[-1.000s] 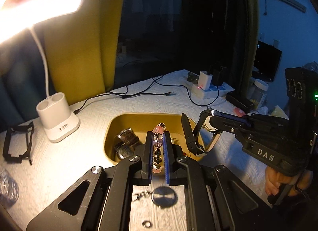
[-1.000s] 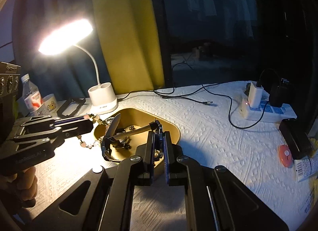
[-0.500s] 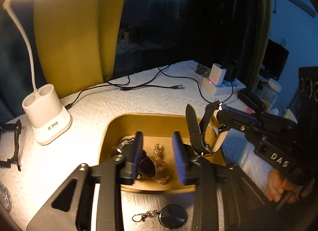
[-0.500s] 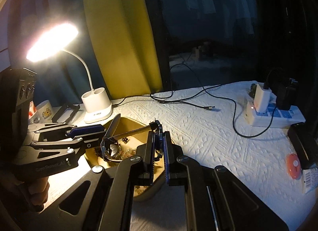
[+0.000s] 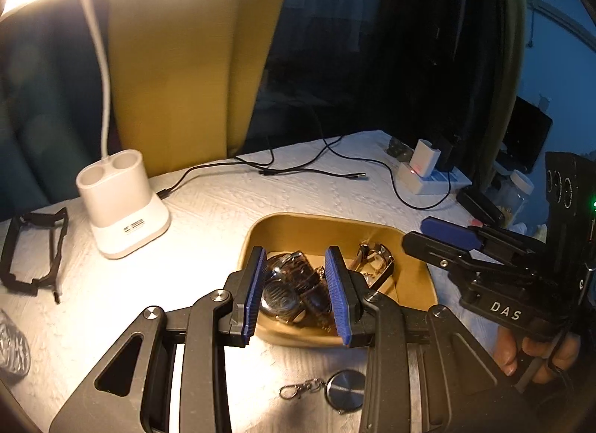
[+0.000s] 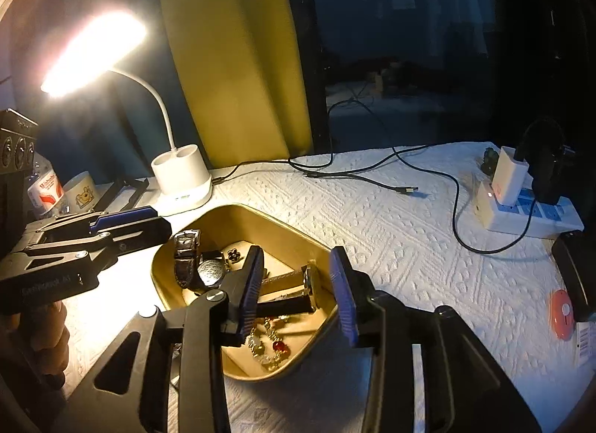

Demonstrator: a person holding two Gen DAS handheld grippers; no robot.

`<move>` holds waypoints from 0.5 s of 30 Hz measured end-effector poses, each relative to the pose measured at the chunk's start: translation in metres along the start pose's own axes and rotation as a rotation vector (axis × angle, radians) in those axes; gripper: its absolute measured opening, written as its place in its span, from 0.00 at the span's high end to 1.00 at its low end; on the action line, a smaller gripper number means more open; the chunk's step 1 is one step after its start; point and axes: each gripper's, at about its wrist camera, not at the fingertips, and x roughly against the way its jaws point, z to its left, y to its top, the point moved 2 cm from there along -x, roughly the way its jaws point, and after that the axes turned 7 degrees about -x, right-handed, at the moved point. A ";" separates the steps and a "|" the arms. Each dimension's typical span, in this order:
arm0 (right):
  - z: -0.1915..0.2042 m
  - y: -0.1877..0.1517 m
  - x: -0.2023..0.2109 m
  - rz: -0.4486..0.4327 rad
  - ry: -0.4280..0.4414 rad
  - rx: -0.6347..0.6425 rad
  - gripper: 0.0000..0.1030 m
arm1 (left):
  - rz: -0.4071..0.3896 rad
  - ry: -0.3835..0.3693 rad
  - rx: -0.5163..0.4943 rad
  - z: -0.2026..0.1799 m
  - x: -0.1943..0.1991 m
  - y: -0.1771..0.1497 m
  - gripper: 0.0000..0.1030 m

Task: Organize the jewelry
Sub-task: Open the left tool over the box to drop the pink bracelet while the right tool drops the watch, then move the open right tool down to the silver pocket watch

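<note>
A gold tray point(image 5: 324, 218) point(image 6: 238, 209) holds several pieces of jewelry. My left gripper point(image 5: 296, 295) is open just above its near side, with a dark round watch point(image 5: 279, 293) lying loose below the pads. My right gripper point(image 6: 298, 291) hangs over the tray and its jaws are opening; a black-strapped, gold-cased watch point(image 6: 309, 284) point(image 5: 372, 261) lies in the tray below them, free of the pads. A beaded bracelet point(image 6: 268, 347) and a brown-strapped watch point(image 6: 190, 250) also rest inside. Each gripper shows in the other's view, left point(image 6: 162, 222) and right point(image 5: 413, 232).
A round pendant on a short chain point(image 5: 344, 390) lies on the white cloth in front of the tray. A lit desk lamp base point(image 5: 121, 202) stands at the back left, a black strap frame point(image 5: 33, 250) beyond it. Cables point(image 6: 372, 176) and a power strip point(image 6: 521, 209) occupy the back right.
My left gripper opened and let the beaded bracelet fall into the tray, then shifted over it. My right gripper let go of the black-strapped watch, which now lies in the tray.
</note>
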 end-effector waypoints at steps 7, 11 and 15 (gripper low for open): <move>0.011 -0.010 0.014 0.008 -0.017 0.000 0.64 | -0.021 0.009 0.009 0.003 0.024 -0.010 0.66; 0.020 -0.020 0.026 0.016 -0.022 0.004 0.64 | -0.029 0.010 0.015 0.004 0.041 -0.020 0.66; 0.029 -0.030 0.035 0.025 -0.024 0.014 0.63 | -0.034 0.016 0.030 0.008 0.055 -0.032 0.66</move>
